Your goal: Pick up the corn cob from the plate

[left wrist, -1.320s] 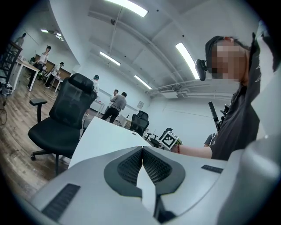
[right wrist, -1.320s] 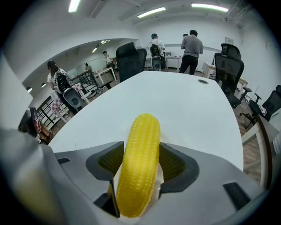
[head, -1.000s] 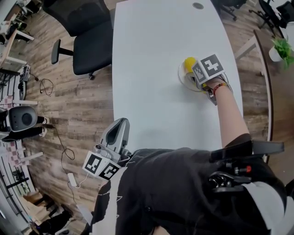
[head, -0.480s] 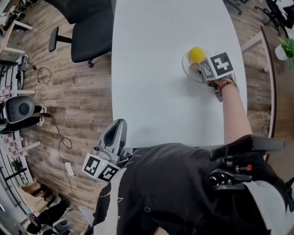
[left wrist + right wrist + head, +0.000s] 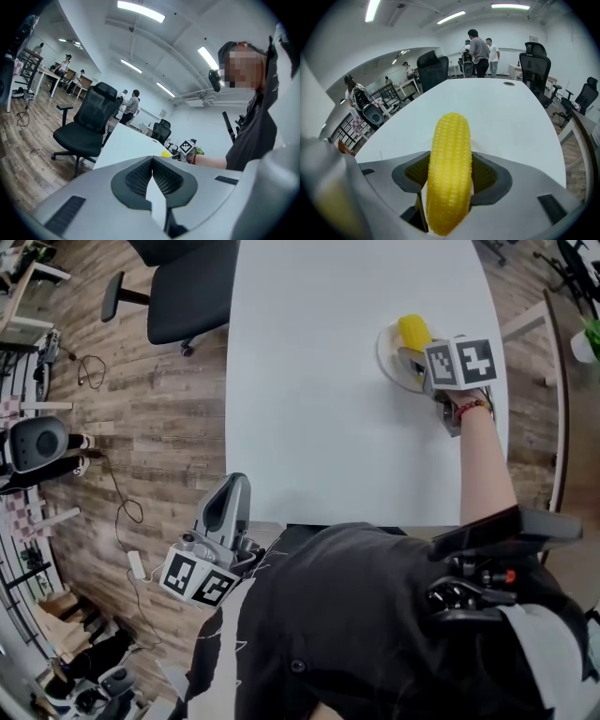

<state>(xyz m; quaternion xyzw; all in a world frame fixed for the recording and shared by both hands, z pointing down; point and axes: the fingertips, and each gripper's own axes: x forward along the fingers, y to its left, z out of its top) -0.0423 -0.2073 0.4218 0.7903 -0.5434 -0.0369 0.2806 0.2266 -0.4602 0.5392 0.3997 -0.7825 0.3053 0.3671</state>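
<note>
Nearest, the left tool point(image 5: 231, 495) sits low at the person's left side, off the edge of the counter point(image 5: 319, 381) and over the wooden floor point(image 5: 159, 446). It points forward, and its jaws are pressed together with nothing between them. The hand that holds it is hidden under the person's black top point(image 5: 347, 615); only the tool's grey body and marker cube point(image 5: 197, 579) show.

On the other side the right forearm point(image 5: 483, 470) stretches straight out over the counter, with a beaded band point(image 5: 472, 408) at the wrist. The right hand is mostly covered by that tool's own marker cube point(image 5: 461, 362).

The right tool point(image 5: 449, 176) is clamped on the corn cob point(image 5: 450, 159). Its two dark pads press the cob's sides, and the cob runs lengthwise along the jaws with its far tip past them. In the head view the cob lies over the white plate point(image 5: 387, 360) near the counter's right edge. The tool and cube cover part of the plate, so it is not clear whether the cob touches it.

The count is two tools, one cob, one plate and one counter. One black office chair point(image 5: 183, 287) stands at the counter's far left, cut off by the frame. Beyond the counter's far end, in the right gripper view, two people point(image 5: 480, 47) stand side by side.
</note>
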